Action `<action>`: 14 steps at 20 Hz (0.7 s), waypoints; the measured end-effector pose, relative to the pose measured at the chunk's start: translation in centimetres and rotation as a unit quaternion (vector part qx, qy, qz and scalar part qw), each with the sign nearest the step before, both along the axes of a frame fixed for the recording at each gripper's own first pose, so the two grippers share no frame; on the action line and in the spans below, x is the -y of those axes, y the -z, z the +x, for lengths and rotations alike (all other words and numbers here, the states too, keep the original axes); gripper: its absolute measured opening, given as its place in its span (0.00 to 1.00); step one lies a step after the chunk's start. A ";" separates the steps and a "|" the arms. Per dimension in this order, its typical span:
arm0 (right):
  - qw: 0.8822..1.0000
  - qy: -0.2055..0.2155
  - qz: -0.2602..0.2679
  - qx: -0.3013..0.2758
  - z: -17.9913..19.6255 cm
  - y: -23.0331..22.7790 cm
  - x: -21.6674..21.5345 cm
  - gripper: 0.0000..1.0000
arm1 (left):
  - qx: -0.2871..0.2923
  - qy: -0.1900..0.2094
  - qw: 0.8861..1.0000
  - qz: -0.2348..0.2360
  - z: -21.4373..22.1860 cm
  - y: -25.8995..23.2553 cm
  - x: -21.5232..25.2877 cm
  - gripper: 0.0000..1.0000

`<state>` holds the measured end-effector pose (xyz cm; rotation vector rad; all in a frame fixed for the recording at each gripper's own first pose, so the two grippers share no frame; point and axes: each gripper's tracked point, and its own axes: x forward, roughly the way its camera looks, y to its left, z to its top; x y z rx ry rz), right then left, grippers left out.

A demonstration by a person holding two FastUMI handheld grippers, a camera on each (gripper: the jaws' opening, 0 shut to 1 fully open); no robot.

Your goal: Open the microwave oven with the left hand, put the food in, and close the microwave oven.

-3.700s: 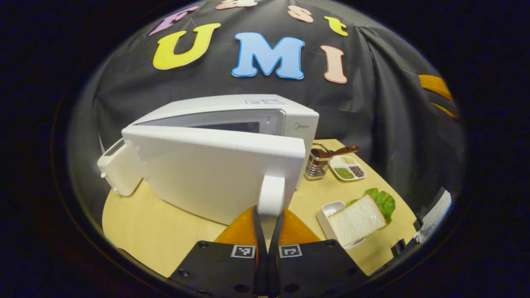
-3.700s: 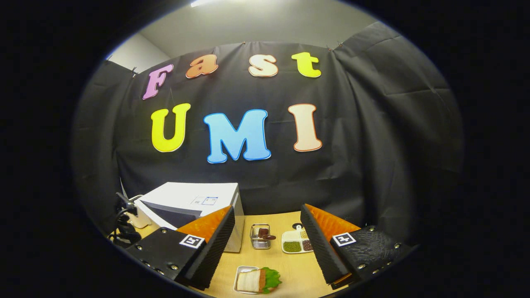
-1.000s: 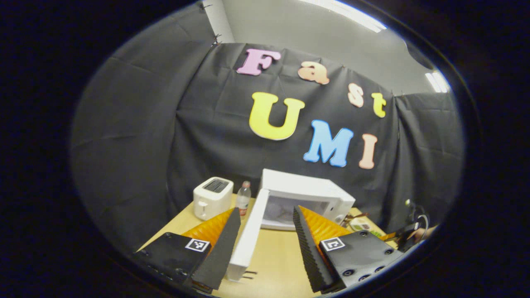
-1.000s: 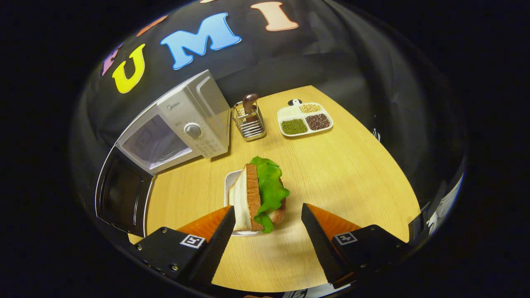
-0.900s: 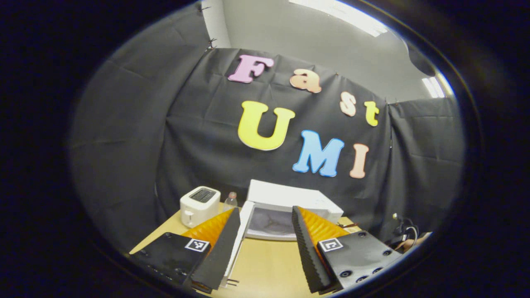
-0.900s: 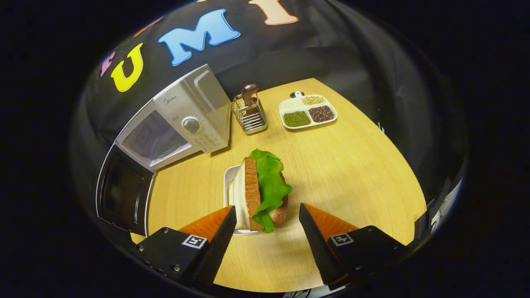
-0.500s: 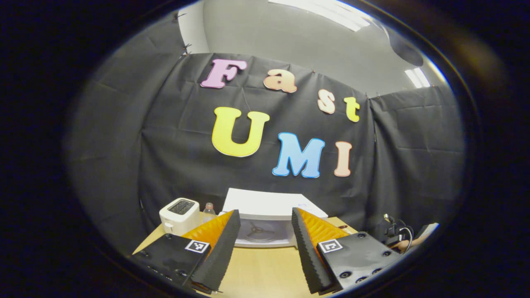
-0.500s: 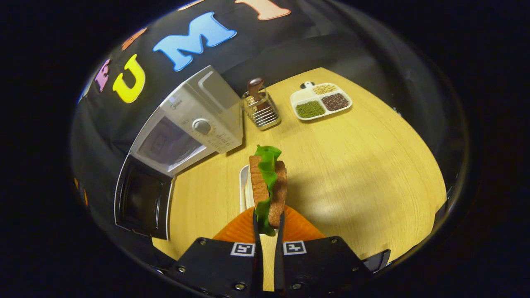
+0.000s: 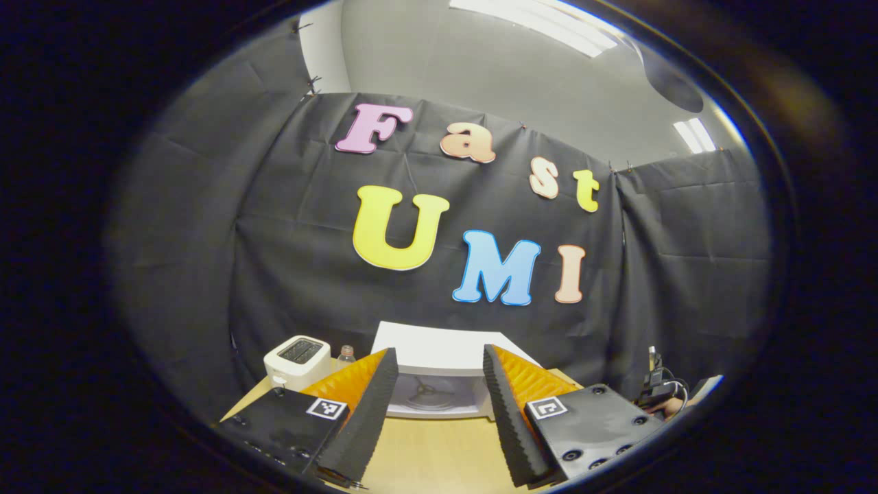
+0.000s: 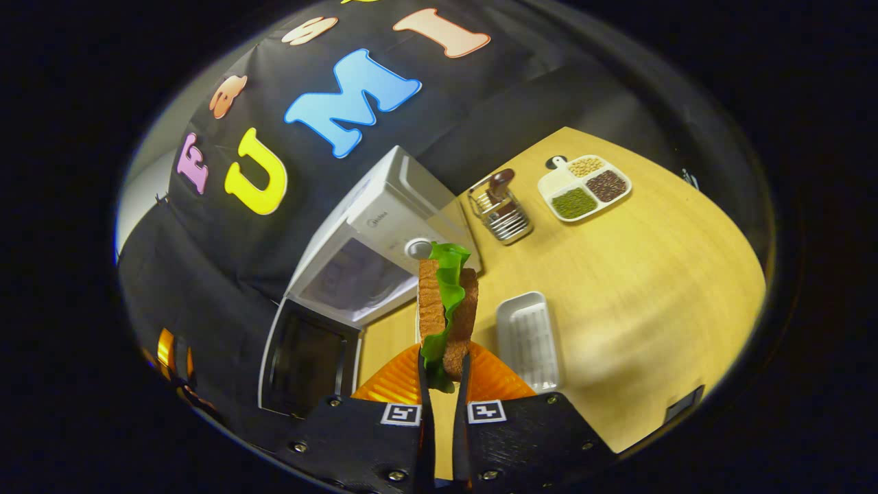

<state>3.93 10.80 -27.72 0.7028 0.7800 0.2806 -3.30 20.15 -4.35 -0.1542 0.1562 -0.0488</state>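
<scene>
Wood-grain table (image 10: 651, 274) under both claws, black cloth wall behind. Right claw (image 10: 439, 374) is pinched on the sandwich (image 10: 447, 302): two bread slices with green lettuce between, gripped at the bottom edge, held upright above the table, centre of the right gripper view. White tray (image 10: 528, 339) lies just right of it on the table, nothing in it.

Microwave (image 10: 381, 243) sits upper left of the sandwich, door (image 10: 305, 360) swung fully open at lower left, cavity exposed. Wire rack (image 10: 501, 206) and a divided dish of beans (image 10: 583, 189) stand further back, well apart from my path.

Left claw (image 9: 439, 405) is wide, holding nothing, hovering in front of the open microwave (image 9: 439, 370) at bottom centre of the left gripper view; toaster (image 9: 298, 357) and a small bottle (image 9: 346, 353) to its left.

Handling, my guess: sandwich is light, soft and compressible, lettuce probably slippery. Layers could shear or slide out if I tilt or squeeze harder. Low pinch across both slices looks right; keep it upright, move slowly into the cavity.
</scene>
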 end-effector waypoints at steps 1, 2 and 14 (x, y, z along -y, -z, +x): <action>1.000 -0.003 0.024 0.006 0.3 -0.4 -1.4 0.10 | 0.000 -0.002 1.000 -0.002 -0.2 0.0 -0.5 0.83; 0.998 -0.004 0.054 0.011 0.7 -0.9 -3.1 0.11 | 0.001 -0.005 1.000 -0.004 -0.4 -0.2 -0.9 0.82; 0.979 0.095 0.182 -0.019 9.7 2.8 -19.5 0.10 | 0.009 -0.064 0.998 0.019 -5.0 -1.7 -8.3 0.94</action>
